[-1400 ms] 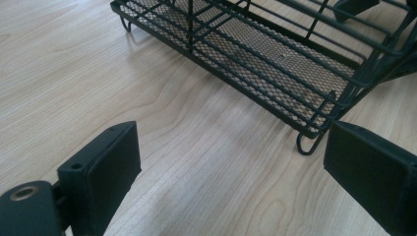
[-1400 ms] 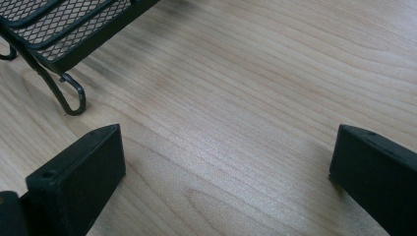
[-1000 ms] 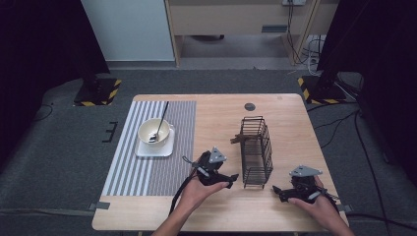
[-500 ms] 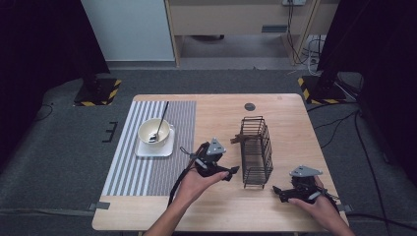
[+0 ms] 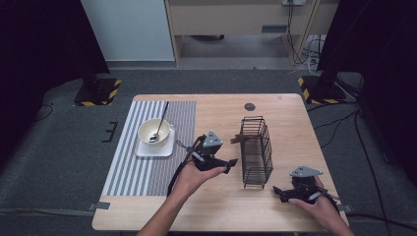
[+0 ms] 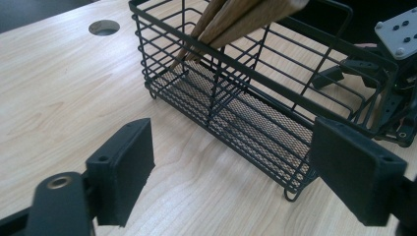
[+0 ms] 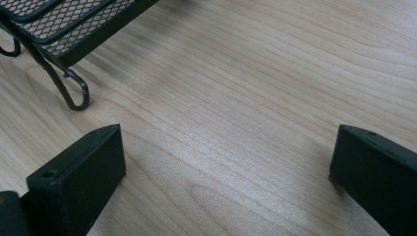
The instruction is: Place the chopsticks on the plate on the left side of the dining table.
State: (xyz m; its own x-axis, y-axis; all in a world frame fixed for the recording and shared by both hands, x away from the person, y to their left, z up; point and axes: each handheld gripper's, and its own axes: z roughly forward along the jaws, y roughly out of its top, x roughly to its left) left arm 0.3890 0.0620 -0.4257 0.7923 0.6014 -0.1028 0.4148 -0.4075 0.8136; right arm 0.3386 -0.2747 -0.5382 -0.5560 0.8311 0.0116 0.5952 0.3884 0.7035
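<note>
A wooden bench [image 5: 290,123] holds a black wire basket [image 5: 256,152] right of centre, with wooden sticks [image 6: 236,19] leaning in its far end. The left tongs [image 5: 231,164], held above the bench just left of the basket, have just been closing a little, yet their jaws stand apart with nothing between them. The right tongs [image 5: 279,192] rest near the bench's near right corner, jaws apart and empty. On a striped mat [image 5: 147,167] at the left, a bowl [image 5: 154,132] with a spoon [image 5: 161,123] sits on a white plate [image 5: 147,150].
</note>
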